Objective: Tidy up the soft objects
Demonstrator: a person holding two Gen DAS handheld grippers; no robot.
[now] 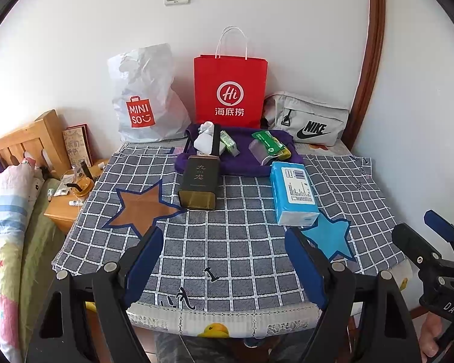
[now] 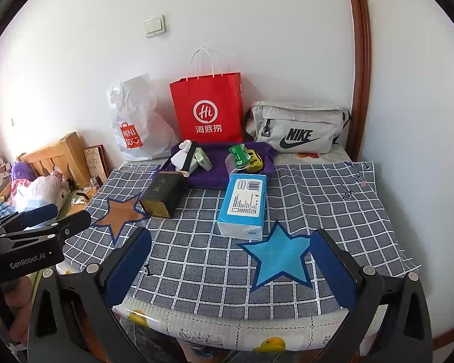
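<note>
A blue tissue pack (image 1: 295, 193) (image 2: 243, 205) lies on the checked cloth (image 1: 227, 242) (image 2: 215, 260) beside a dark tea tin (image 1: 198, 183) (image 2: 163, 195). Behind them a purple cloth (image 1: 242, 163) (image 2: 215, 175) carries a white pouch (image 1: 204, 139) (image 2: 181, 155), a green packet (image 1: 268, 143) (image 2: 237, 154) and small packs. A white Miniso bag (image 1: 145, 99) (image 2: 136, 124), a red paper bag (image 1: 230, 90) (image 2: 208, 109) and a grey Nike pouch (image 1: 308, 119) (image 2: 296, 127) stand against the wall. My left gripper (image 1: 227, 269) and my right gripper (image 2: 230, 269) are open and empty, near the front edge.
A bed with bedding (image 1: 6, 227) and a wooden nightstand (image 1: 66, 205) with small items lie to the left. A wooden door frame (image 1: 369, 60) (image 2: 360, 75) rises at the right. Brown (image 1: 139, 208) and blue (image 2: 280, 260) stars are sewn on the cloth.
</note>
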